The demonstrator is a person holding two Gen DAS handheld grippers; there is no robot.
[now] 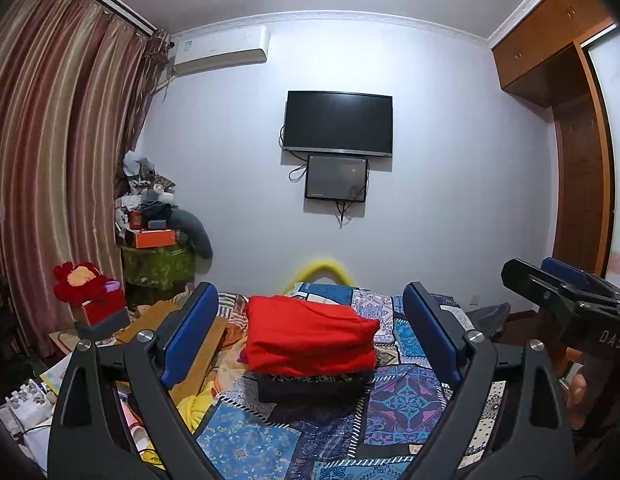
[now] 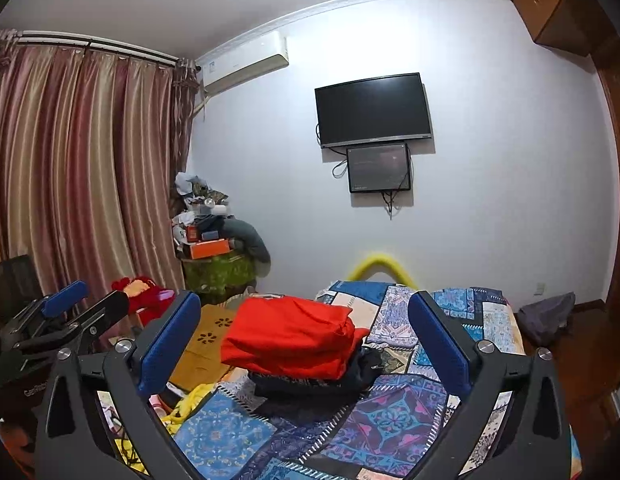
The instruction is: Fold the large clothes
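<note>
On the patchwork bedspread (image 1: 393, 396), near the middle of the bed, a folded red garment (image 1: 310, 340) is seen lying on top of a folded dark garment (image 1: 310, 386), so that a small stack is formed. The red piece is folded into a thick, soft bundle with rounded edges; in the right wrist view some loose layers are shown at its right end, and the dark garment (image 2: 317, 384) below it sticks out a little on that side. The left gripper (image 1: 310, 344) is held above the bed with its blue pads wide apart, and nothing is held between them. The right gripper (image 2: 306, 344) is also spread wide and is empty. Both are kept apart from the stack and no cloth is touched.

It is judged that the folding of this piece is finished, or almost finished, and that a pause between two garments is in hand. For the next move, another large piece would probably have to be found; a yellow cloth (image 1: 198, 404) is visible at the left edge of the bed. Whether it belongs to the task cannot be told.
</note>
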